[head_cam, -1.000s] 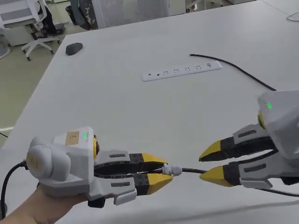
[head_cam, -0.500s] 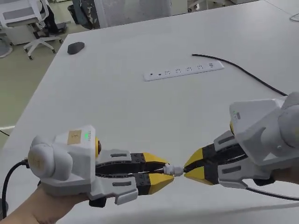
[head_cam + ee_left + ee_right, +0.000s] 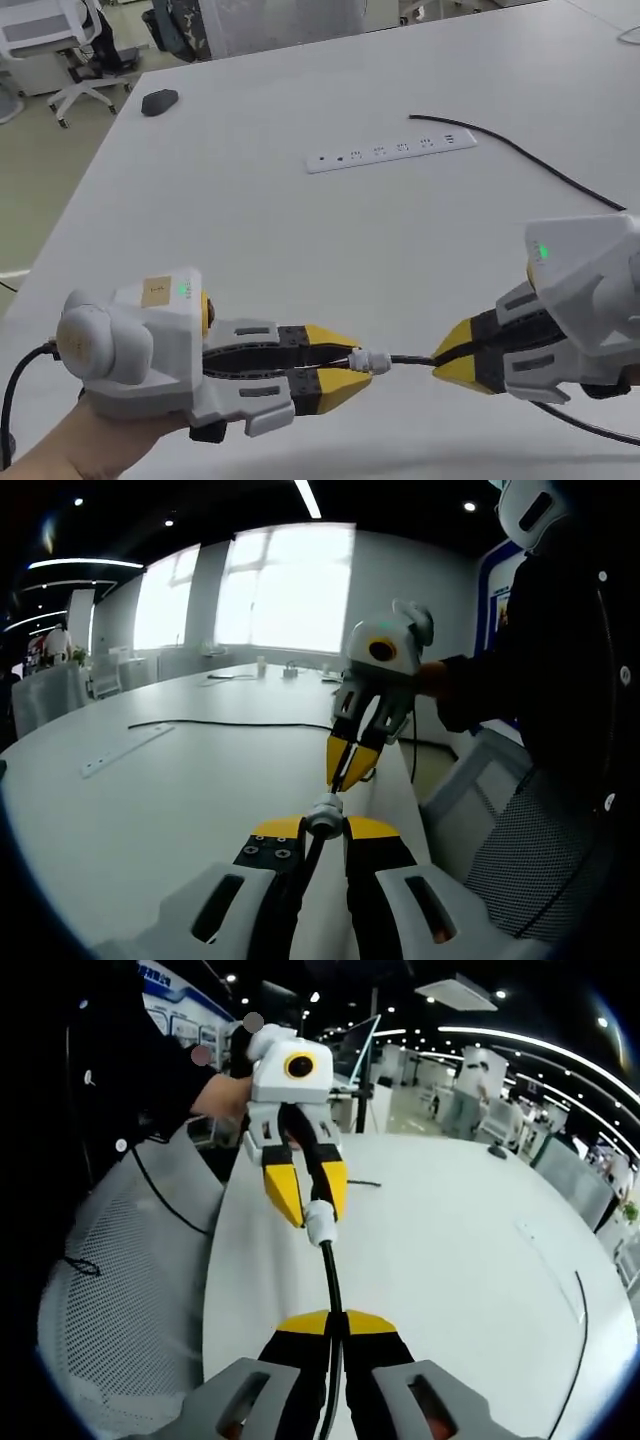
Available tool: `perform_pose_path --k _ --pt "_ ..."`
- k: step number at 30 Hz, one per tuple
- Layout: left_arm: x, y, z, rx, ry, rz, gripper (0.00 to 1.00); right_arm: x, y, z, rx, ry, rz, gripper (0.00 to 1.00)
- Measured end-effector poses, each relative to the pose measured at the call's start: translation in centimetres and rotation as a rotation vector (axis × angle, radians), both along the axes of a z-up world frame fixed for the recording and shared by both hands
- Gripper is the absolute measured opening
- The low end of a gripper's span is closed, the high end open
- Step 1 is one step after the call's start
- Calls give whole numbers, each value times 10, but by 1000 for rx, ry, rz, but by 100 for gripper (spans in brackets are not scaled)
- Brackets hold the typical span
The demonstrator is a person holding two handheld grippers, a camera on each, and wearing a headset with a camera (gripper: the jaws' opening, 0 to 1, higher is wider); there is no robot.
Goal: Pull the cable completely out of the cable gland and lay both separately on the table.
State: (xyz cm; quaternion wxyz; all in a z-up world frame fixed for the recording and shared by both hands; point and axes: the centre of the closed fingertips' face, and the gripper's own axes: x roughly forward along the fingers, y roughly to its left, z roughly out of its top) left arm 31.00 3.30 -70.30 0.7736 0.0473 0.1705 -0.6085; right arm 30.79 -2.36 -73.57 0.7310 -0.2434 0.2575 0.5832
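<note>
Left claw [image 3: 352,364] clamps cable gland [image 3: 370,362] | right claw [image 3: 446,363], at its 3 o'clock, pinches cable [image 3: 410,360] | cable not yet out, neither laid on table [image 3: 300,240]

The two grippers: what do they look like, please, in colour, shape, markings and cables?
The left gripper and the right gripper have angular pale grey shells, each with a small green light on top. The jaws are black with pointed yellow tips. The left one carries a tan label, and a black lead leaves its rear. The person wears dark sleeves.
</note>
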Motion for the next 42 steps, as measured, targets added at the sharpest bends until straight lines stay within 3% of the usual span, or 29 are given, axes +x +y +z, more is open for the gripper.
perform_pose_path --k 9,12,18,23,27,33,34,36,42 --pt "0 3 1 -1 -3 6 15 7 -50 -13 -76 3 -105 0" --pt "0 4 2 -1 -6 5 15 7 -61 -14 -70 23 -133 0" --pt "-5 4 4 -3 -18 -4 15 9 -84 -27 -115 51 -191 0" --pt "-5 7 5 2 -30 1 15 10 -108 -44 -190 61 -235 0" --pt "-5 8 5 -5 -26 6 15 11 -116 -48 -195 77 -256 0" --pt "-5 8 4 -5 -20 6 15 16 -116 -50 -210 59 -253 4" --pt "-5 8 5 -7 -21 7 15 17 -114 -48 -202 55 -257 8" --pt "-5 8 5 -4 -22 10 15 18 -100 -38 -131 92 -268 16" --pt "-5 8 2 4 -19 11 15 21 -37 21 135 118 -207 21"
